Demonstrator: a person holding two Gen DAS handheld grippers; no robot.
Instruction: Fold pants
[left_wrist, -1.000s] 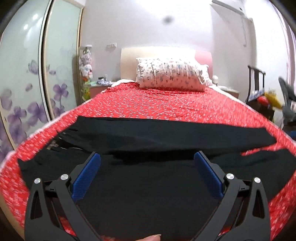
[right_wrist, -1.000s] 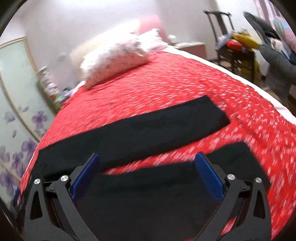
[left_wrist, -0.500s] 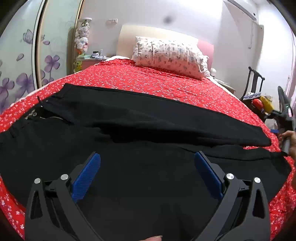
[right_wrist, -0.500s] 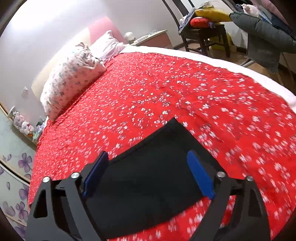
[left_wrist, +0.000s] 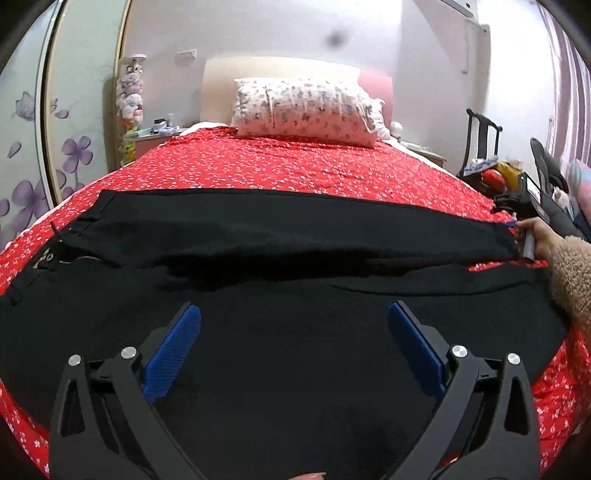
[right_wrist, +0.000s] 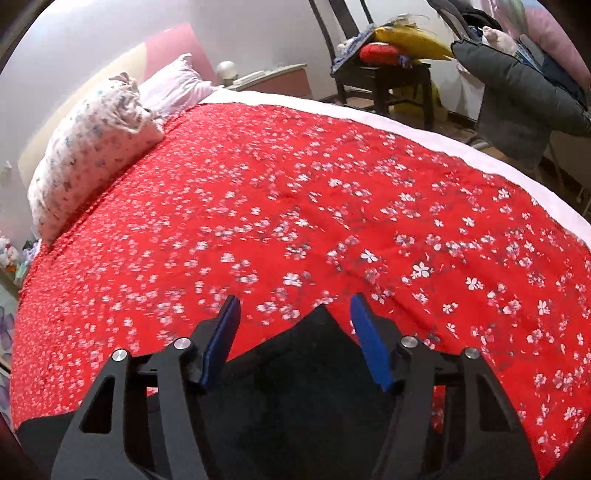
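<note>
Black fabric pants (left_wrist: 280, 266) lie spread crosswise over a bed with a red, white-flowered cover (right_wrist: 295, 206), legs running toward three o'clock. The left hand-held gripper (left_wrist: 293, 332) hovers above the near leg, its blue pads wide apart and empty. The right hand-held gripper (right_wrist: 293, 317), its jaws just closing but not yet pressing, straddles a leg's hem corner. A floral white pillow (left_wrist: 306, 107) sits at twelve o'clock.
</note>
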